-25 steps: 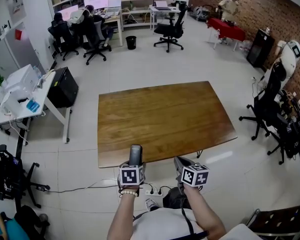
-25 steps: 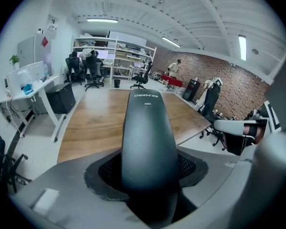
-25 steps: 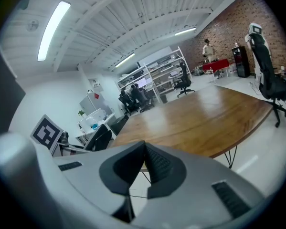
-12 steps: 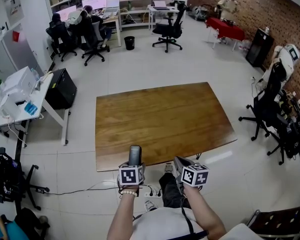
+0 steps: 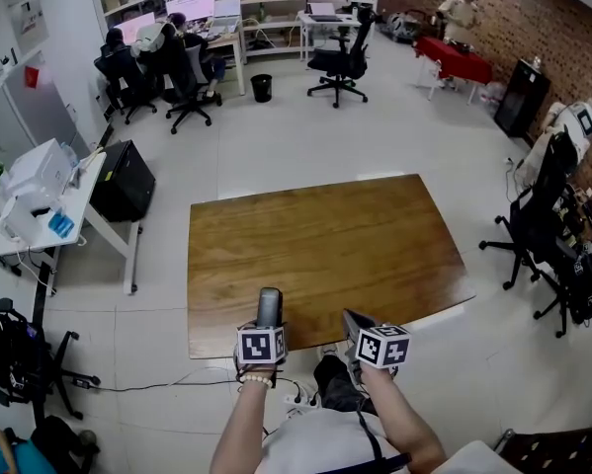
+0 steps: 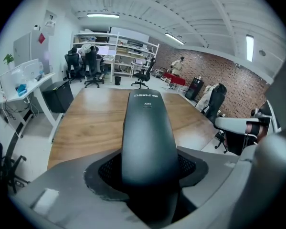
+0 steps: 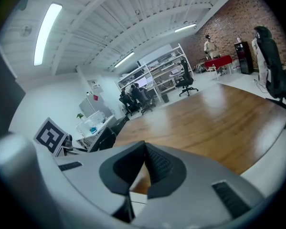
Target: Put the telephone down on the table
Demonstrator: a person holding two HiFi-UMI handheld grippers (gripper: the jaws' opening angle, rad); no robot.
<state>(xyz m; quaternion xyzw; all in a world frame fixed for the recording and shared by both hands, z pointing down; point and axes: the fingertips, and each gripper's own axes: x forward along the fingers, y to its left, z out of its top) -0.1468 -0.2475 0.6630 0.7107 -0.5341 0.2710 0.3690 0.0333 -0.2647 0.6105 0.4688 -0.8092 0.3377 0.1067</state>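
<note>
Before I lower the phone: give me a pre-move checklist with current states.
1. Grip: the left gripper has its jaws closed on the lower end of the telephone. Ok.
2. Landing spot: the table is bare wood ahead of the telephone. Ok.
3. Position: in the head view the telephone's tip sits past the table's near edge. Ok.
4. Clearance above the tabletop: the telephone is held off it, but how high is unclear. Cannot tell.
5. The right gripper has its jaws together with nothing between them, off to the side of the telephone. Ok.
</note>
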